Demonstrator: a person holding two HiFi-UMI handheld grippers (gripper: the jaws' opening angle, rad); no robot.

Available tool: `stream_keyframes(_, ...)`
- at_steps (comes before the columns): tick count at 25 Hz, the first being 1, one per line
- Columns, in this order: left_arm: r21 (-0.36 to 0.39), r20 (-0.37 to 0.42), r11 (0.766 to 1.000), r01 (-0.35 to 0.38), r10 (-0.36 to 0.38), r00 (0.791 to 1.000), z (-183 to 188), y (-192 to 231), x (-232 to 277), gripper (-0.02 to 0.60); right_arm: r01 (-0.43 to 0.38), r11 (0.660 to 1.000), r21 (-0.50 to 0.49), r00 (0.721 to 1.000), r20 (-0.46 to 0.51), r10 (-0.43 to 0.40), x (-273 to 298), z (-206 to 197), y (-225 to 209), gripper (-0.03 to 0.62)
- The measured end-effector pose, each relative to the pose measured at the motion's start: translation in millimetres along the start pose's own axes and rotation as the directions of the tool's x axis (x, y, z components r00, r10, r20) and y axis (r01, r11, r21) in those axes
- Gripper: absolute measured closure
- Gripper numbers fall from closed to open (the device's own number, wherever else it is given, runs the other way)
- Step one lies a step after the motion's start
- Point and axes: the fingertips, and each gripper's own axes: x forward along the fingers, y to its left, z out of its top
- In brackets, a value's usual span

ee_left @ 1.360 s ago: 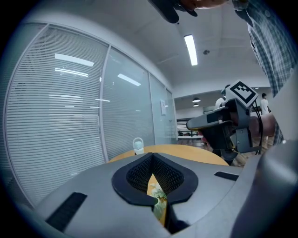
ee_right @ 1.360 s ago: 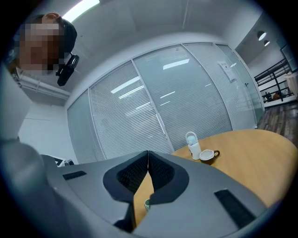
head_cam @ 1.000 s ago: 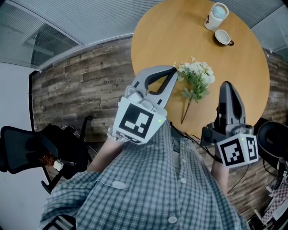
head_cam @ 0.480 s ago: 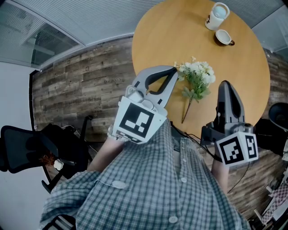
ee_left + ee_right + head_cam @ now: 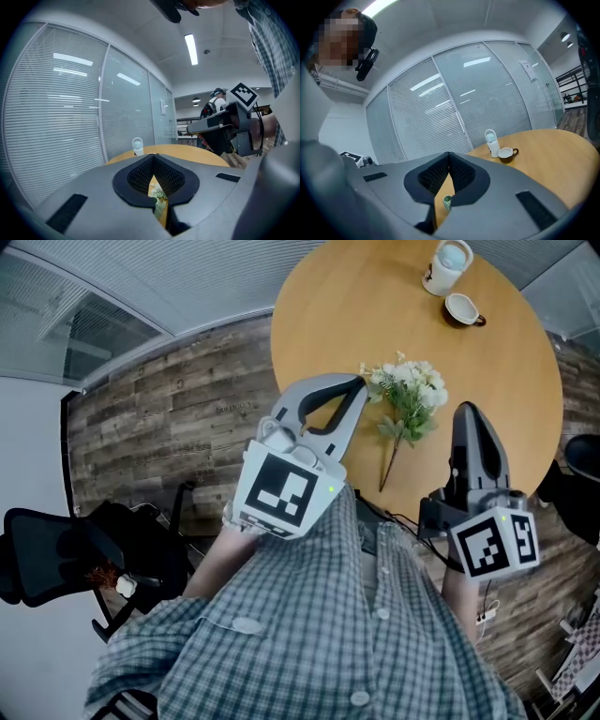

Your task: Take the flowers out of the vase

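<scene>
A bunch of white flowers [image 5: 408, 399] with green leaves and a long stem lies flat on the round wooden table [image 5: 356, 306], clear of any vessel. A white vessel with a pale blue top [image 5: 443, 263] stands at the far side. My left gripper [image 5: 361, 382] hovers shut just left of the blooms, nothing in it. My right gripper [image 5: 469, 412] hangs shut to the right of the stem, also empty. Through the left gripper's [image 5: 153, 157] closed jaws a sliver of flowers [image 5: 159, 194] shows. The right gripper [image 5: 449, 154] points toward the white vessel [image 5: 491, 142].
A brown cup with a white inside [image 5: 461, 308] sits beside the white vessel, also the cup [image 5: 506, 153] in the right gripper view. A black office chair [image 5: 47, 554] stands on the wooden floor [image 5: 169, 418] at left. Glass walls with blinds [image 5: 56, 117] ring the table.
Both grippers and the flowers stay where they were. The head view has shifted slightly.
</scene>
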Motion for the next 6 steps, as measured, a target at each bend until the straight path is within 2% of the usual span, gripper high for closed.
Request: stream_keyframes(6, 0.008, 0.003, 1.000, -0.009, 0.008, 1.000, 0.7, 1.1, -0.2, 0.574, 0.006, 1.000, -0.002, 1.000, 0.001, -0.006, 2.0, 0.3, -5.4, 0.583)
